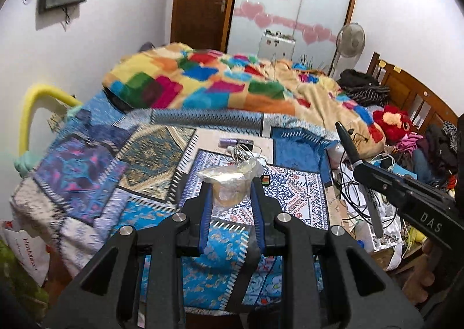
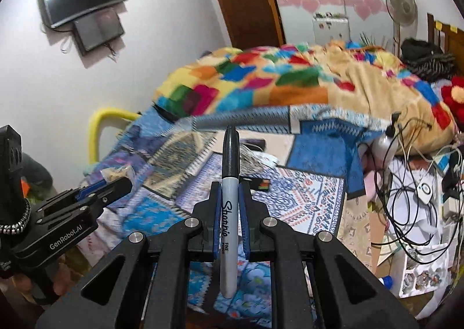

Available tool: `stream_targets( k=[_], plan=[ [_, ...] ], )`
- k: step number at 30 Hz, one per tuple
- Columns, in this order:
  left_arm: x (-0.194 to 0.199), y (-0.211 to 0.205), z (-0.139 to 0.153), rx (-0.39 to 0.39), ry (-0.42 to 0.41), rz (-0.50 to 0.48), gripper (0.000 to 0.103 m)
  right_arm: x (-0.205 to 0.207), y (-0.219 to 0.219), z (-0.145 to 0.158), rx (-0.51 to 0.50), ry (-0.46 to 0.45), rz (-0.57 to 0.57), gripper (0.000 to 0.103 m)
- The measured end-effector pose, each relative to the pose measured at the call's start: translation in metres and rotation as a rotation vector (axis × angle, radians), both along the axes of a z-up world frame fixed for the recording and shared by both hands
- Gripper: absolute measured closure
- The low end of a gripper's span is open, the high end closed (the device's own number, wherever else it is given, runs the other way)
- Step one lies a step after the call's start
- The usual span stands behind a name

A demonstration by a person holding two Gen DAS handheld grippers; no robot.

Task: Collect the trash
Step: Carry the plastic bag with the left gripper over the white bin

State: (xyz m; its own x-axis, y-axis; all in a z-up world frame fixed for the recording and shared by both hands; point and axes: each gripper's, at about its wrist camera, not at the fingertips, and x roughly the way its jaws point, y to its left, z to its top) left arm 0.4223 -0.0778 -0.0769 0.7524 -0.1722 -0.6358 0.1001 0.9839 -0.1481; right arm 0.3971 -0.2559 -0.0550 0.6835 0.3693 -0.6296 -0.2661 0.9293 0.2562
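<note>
2 grippers in view, both loaded. L gripper (image 1: 230, 192) is closed partway on 1 crumpled clear plastic wrapper (image 1: 229, 179), blue pads touching it on both sides, wrapper bulging above the tips, held up over the bed. From the R cam the L gripper (image 2: 116, 181) sits at left w/ the wrapper (image 2: 116, 173) sticking out at its tip. R gripper (image 2: 230, 201) is clamped tight on 1 Sharpie marker (image 2: 229, 207), upright between the pads, black cap pointing away from cam, grey barrel running back below the jaws. From the L cam the R gripper (image 1: 362, 168) comes in from the right, marker (image 1: 346, 140) tilted, cap up. Both held above 1 patchwork blue bedspread (image 1: 150, 155). On the bedspread: 1 bundle of white cable (image 1: 242, 152), 1 small dark card-like item (image 1: 264, 179). 1 multicolor blanket (image 1: 203, 79) heaped behind. 1 red plush toy (image 1: 391, 123) at right, 1 standing fan (image 1: 349, 39) by the frosted door, 2 dark screens (image 2: 84, 10) on wall. Tangle of black cables (image 2: 406, 189) at right, count unclear
</note>
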Motion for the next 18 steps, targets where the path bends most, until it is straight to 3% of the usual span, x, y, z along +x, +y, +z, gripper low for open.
stream_targets(
  k=[8, 18],
  plan=[
    [-0.071, 0.040, 0.035, 0.003, -0.075, 0.067, 0.078, -0.050, 0.030, 0.042, 0.007, -0.087, 0.072, 0.092],
    [-0.151, 0.108, 0.052, 0.017, -0.115, 0.176, 0.078, -0.103, 0.081, 0.057, 0.023, -0.123, 0.180, 0.092]
  ],
)
